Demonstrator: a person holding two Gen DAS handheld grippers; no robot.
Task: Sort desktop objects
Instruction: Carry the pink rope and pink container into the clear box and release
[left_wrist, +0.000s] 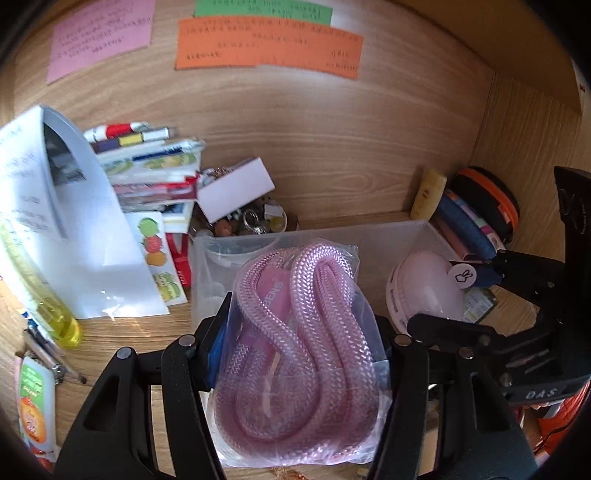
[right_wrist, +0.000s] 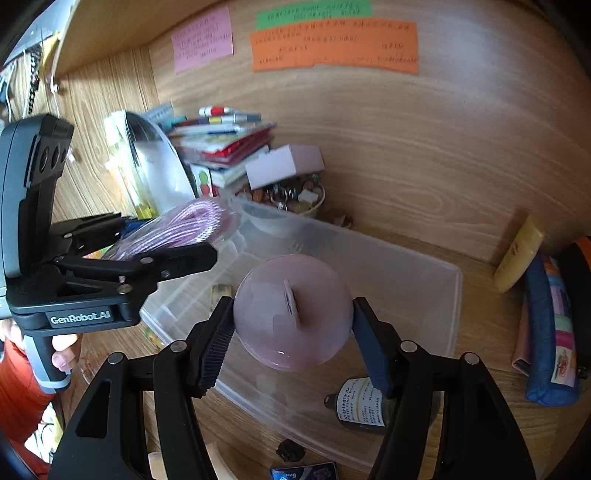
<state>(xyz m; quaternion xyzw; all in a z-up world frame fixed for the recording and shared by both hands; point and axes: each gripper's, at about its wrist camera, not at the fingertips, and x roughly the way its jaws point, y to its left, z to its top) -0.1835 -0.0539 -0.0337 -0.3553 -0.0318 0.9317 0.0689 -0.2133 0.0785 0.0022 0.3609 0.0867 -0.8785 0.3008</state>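
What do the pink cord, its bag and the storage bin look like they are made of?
Pink cord: braided textile sleeve, judging by its herringbone weave and slight sheen. Bag: thin clear plastic film, glossy and creased, gripped by the left tool. Bin: translucent frosted plastic, seemingly rigid, with the wood grain showing through its walls.

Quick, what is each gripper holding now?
Left gripper: closed on the bagged pink rope.
Right gripper: closed on the pink round case.
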